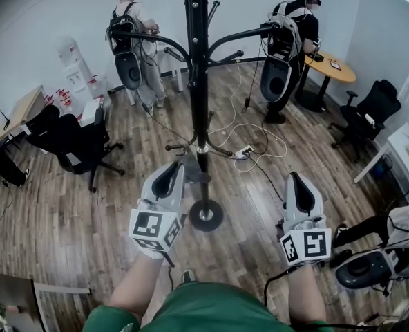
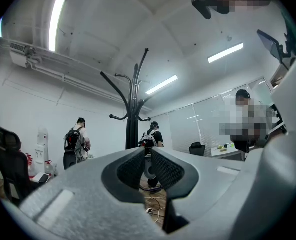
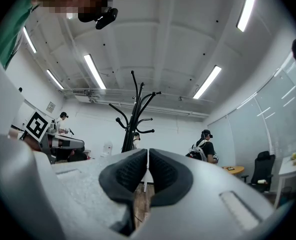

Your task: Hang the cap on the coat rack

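**Head view.** The camera sits above the person's forearms and looks steeply down at the wooden floor. The left hand-held gripper and right hand-held gripper lie close below the lens. The coat rack rises just beyond them.

**Left gripper view.** The camera rides low behind its own jaws, facing forward and slightly upward. The coat rack stands ahead, near centre, against the ceiling.

**Right gripper view.** Same mounting and tilt – the coat rack stands just left of centre.

**Shared field.** All three views take in the coat rack. The head and left gripper views share one backpack wearer. The head and right gripper views share another backpack wearer.
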